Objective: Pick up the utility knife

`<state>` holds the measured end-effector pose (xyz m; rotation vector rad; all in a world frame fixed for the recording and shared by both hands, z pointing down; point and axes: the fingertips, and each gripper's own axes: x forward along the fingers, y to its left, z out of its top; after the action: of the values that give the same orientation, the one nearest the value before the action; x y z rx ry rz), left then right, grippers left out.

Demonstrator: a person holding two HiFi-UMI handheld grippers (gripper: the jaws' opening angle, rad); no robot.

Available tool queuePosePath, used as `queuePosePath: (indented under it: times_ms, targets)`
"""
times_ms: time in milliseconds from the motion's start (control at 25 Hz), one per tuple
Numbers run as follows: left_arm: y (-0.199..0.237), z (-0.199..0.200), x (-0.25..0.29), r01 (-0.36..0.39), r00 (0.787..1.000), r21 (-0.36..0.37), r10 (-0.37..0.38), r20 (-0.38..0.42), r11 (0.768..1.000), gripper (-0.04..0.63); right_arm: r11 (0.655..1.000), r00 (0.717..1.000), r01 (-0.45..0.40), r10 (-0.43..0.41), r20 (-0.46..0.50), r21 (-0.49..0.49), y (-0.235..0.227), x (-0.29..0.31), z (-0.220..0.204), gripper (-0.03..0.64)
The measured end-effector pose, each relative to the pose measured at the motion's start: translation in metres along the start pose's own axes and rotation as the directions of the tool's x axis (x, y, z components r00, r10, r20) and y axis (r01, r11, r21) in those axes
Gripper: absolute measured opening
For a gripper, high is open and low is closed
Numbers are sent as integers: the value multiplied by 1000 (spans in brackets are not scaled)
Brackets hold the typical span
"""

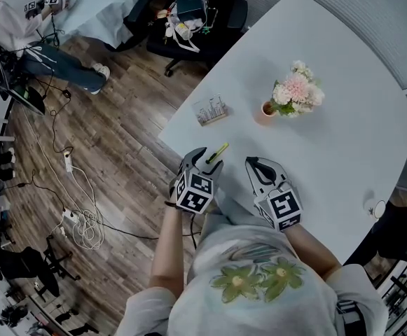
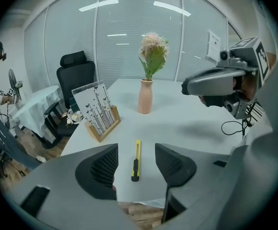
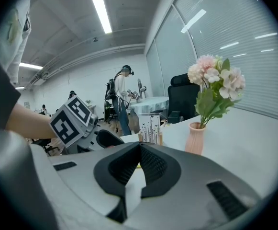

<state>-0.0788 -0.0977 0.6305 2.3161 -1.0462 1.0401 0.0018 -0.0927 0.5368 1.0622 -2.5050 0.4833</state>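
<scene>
The utility knife (image 1: pixel 217 152) is slim, yellow and black, and lies flat on the white table (image 1: pixel 329 159) close to its near edge. My left gripper (image 1: pixel 200 161) hovers just short of it and is open. In the left gripper view the knife (image 2: pixel 136 160) lies lengthwise on the table in the gap between the two dark pads (image 2: pixel 102 167), touching neither. My right gripper (image 1: pixel 252 164) is held to the right of the knife, a little above the table. Its jaws (image 3: pixel 139 146) are shut with nothing between them.
A pink vase (image 1: pixel 265 111) with pale flowers (image 1: pixel 298 89) stands mid-table. A clear card holder on a wooden base (image 1: pixel 211 110) sits beyond the knife near the table's left edge. An office chair (image 1: pixel 189 19) and floor cables (image 1: pixel 80 222) lie off the table. A person (image 1: pixel 21 26) stands far left.
</scene>
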Motion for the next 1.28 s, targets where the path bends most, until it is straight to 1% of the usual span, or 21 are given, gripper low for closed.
queuePosePath:
  times_ms: [360,880,1120,1280]
  targets:
    - [0,-13,20,30,999,-39,-32,-40,999,241,1000,1000,1,0,-10,16,-4,5,-4,3]
    - [1,-29,43,55,993,-60,-61,-100,997,241,1000,1000,9,-9,-22,27,-11,8,-7,3]
    - [2,-34,50,59,990,-59,-66,-123,996,237,999,1000,7,-6,-27,31,-13,11,-8,3]
    - [2,-39,53,59,987,-51,-66,-145,997,215,999,1000,10,-9,-29,34,-15,12,-8,3]
